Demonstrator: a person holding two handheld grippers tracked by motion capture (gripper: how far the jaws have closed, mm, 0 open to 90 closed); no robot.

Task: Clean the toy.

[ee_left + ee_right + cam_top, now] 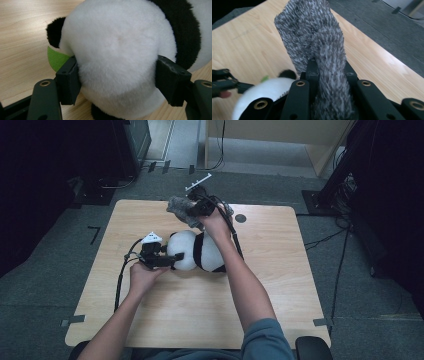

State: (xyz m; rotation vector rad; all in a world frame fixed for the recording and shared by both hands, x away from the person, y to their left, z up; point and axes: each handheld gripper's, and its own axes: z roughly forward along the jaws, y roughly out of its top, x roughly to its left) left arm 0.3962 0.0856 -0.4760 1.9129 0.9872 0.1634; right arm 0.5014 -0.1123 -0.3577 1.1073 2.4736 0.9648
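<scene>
Left gripper [117,82] clamping panda plush [197,251] head | right gripper [329,72] pinching grey furry cloth [317,37] | cloth hanging just beyond panda, long axis away from holder.

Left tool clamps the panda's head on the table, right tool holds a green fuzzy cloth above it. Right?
Not quite: the fuzzy cloth in the right tool is grey, not green, as the right gripper view shows. The left tool does clamp the panda's head on the table.

bare table [175,320] near the person; plush panda [207,252] blocks the middle.
</scene>
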